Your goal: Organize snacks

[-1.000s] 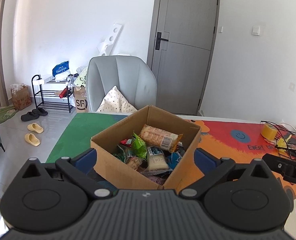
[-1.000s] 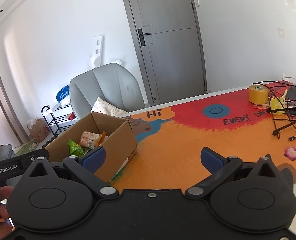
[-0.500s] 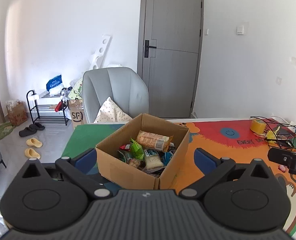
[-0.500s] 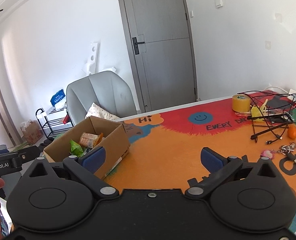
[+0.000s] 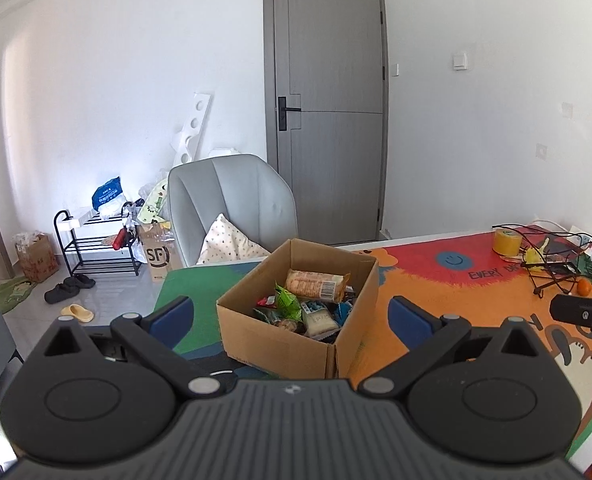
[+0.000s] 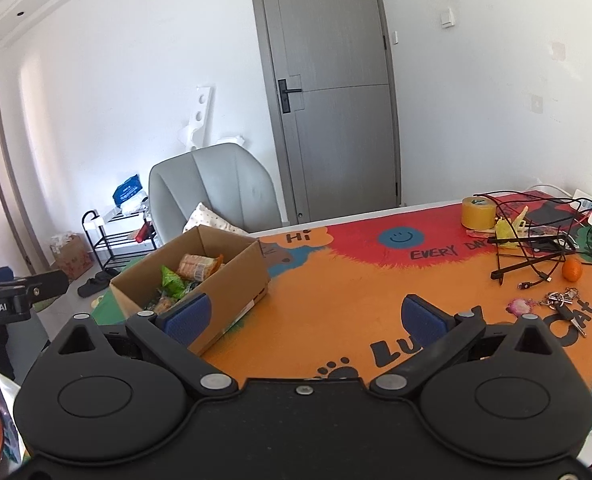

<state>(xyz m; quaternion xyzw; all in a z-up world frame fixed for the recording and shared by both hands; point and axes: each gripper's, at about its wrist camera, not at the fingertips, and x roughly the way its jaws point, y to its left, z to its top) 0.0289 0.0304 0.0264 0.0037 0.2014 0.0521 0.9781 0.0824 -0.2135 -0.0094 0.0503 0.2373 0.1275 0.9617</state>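
Note:
An open cardboard box (image 5: 280, 340) (image 6: 236, 276) stands on the colourful table mat (image 6: 335, 280), holding several snack packets: an orange wrapped bar (image 5: 315, 283) on top, a green packet (image 5: 286, 304) and a white one (image 5: 317, 318). My left gripper (image 5: 290, 314) is open, held back from the box and above it, its blue pads wide apart with nothing between them. My right gripper (image 6: 303, 316) is open too, over the orange part of the mat to the right of the box. Nothing is held.
A yellow tape roll (image 6: 478, 213), black wire stand with cables (image 6: 535, 240), an orange fruit (image 6: 571, 270) and keys (image 6: 563, 304) lie at the table's right. A grey chair with a cushion (image 5: 232, 208) stands behind the table; a shoe rack (image 5: 96, 244) is on the floor left.
Both grippers have drawn back and risen from the box, so it looks smaller and more of the table shows. Both stay open; the snacks have not moved.

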